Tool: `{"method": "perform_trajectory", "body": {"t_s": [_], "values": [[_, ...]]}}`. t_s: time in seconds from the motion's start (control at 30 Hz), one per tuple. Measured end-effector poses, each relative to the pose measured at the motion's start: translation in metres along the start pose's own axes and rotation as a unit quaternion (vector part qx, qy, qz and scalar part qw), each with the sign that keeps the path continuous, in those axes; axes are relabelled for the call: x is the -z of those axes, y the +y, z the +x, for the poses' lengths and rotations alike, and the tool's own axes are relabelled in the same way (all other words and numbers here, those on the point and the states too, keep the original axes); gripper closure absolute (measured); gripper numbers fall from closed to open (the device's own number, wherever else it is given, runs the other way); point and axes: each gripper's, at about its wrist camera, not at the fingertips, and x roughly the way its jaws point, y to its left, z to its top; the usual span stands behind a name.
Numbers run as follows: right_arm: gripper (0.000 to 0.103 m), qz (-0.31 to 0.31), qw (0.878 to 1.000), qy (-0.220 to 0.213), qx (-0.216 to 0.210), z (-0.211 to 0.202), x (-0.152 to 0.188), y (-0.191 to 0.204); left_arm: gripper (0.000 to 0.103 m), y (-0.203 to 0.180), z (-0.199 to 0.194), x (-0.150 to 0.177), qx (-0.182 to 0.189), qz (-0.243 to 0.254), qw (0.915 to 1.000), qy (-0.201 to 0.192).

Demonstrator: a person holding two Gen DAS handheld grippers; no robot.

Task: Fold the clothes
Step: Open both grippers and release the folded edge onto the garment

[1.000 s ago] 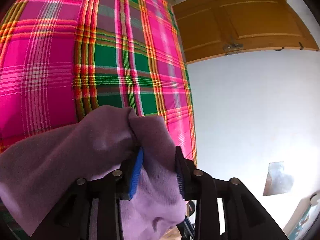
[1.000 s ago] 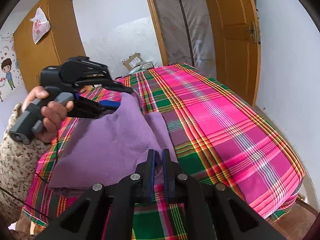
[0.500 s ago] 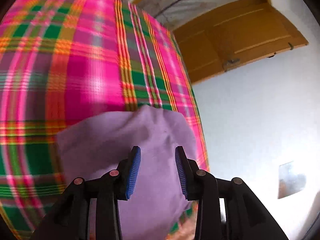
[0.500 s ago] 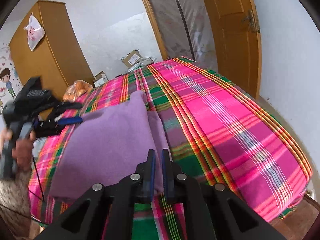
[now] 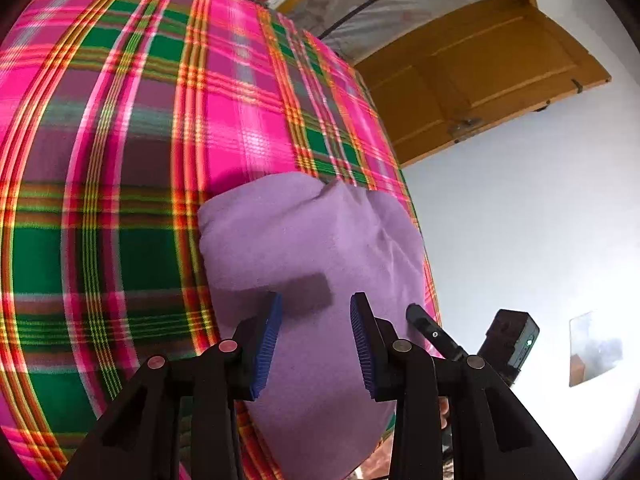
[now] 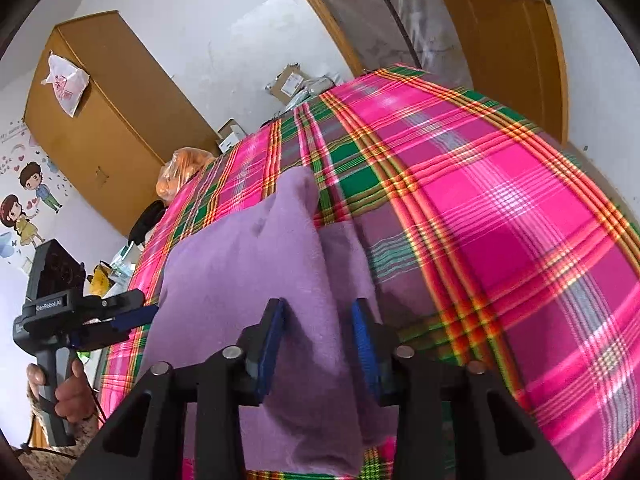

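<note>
A folded purple garment [image 5: 312, 240] lies on the pink and green plaid bedspread [image 5: 120, 160], close to the bed's side edge. My left gripper [image 5: 316, 304] hovers over it, open, with nothing between its blue pads. In the right wrist view the garment [image 6: 240, 272] shows a raised fold ridge that runs between the open pads of my right gripper [image 6: 318, 308], which no longer pinch it. A hand holds the left gripper [image 6: 140, 316] at the garment's left edge. A black finger [image 5: 424, 326] of the right gripper pokes in at the garment's right side.
A wooden wardrobe [image 6: 112, 120] with a plastic bag hung on it stands beyond the bed. Cardboard boxes [image 6: 288, 84] and an orange bag [image 6: 180, 172] sit at the bed's far end. A brown door [image 5: 480, 80] and a white wall flank the right side.
My left gripper let go of the garment's corner and drew back over it. My right gripper, shut on the garment's edge before, now stands open. The garment lies flatter on the bed.
</note>
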Motion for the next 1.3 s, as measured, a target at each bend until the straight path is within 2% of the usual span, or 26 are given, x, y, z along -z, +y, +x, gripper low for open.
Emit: {"method": "perform_trajectory", "body": {"t_s": [0.1,0.2,0.33,0.47,0.63,0.67,0.77,0.87,1.03,1.2,1.23,1.3], "values": [[0.093,-0.022,1.000,-0.007,-0.006,-0.004,0.000,0.013,0.066,0.004,0.000,0.000,0.000,-0.007,1.0000,0.001],[0.093,-0.029,0.999,-0.029,-0.030,-0.020,-0.004,0.022,0.066,0.007,-0.002,0.000,-0.002,-0.013,0.9999,0.002],[0.093,-0.024,0.998,-0.050,-0.036,-0.038,-0.008,0.018,0.066,0.006,-0.001,0.001,-0.003,-0.012,0.9999,0.003],[0.093,-0.017,1.000,-0.023,0.003,-0.017,0.000,0.004,0.066,0.003,0.003,0.001,-0.006,-0.007,0.9999,0.005],[0.091,-0.001,1.000,-0.008,0.011,0.000,0.007,-0.014,0.066,0.002,0.001,0.005,-0.008,-0.010,0.9999,0.005],[0.086,0.000,1.000,-0.008,0.011,0.001,0.008,-0.016,0.066,0.001,0.002,0.005,-0.012,-0.007,0.9999,0.005],[0.082,0.000,1.000,-0.010,0.013,-0.005,0.014,-0.021,0.066,0.002,0.003,0.006,-0.015,-0.008,0.9999,0.005],[0.074,0.004,1.000,-0.004,0.017,-0.013,0.022,-0.025,0.066,0.002,0.003,0.007,-0.015,-0.008,0.9999,0.005],[0.073,-0.003,1.000,0.009,0.016,-0.030,0.038,-0.029,0.066,0.003,0.003,0.009,-0.013,-0.006,0.9999,0.006],[0.073,-0.037,0.997,0.028,0.061,-0.045,0.050,-0.025,0.066,0.004,0.003,0.010,-0.011,-0.007,0.9999,0.006],[0.076,-0.045,0.996,0.033,0.076,-0.046,0.052,-0.025,0.066,0.004,0.002,0.010,-0.012,-0.008,0.9999,0.006],[0.077,-0.044,0.994,0.024,0.092,-0.053,0.053,-0.024,0.066,0.003,0.002,0.011,-0.013,-0.009,0.9999,0.005]]}}
